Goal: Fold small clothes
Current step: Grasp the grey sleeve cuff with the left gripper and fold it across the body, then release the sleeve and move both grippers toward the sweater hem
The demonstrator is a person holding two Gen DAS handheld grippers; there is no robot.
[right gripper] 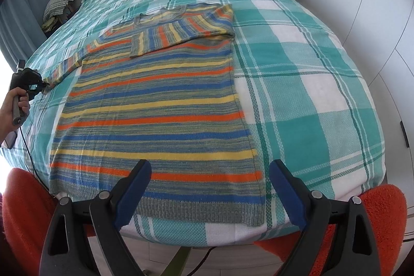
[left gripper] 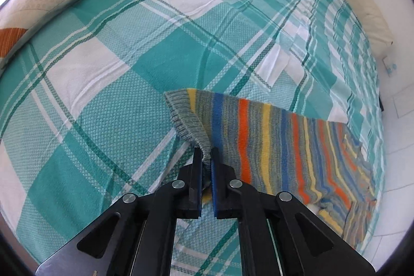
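L gripper (left gripper: 206,157) pinching sweater (right gripper: 155,105) cuff.

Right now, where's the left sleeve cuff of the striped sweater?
The cuff is pinched in the shut left gripper, low centre in the left wrist view. In the right wrist view it sits far left, off the sweater, over the plaid bedspread.

Left hand-held gripper (left gripper: 206,159) clamped shut — right hand-held gripper (right gripper: 211,188) wide open.
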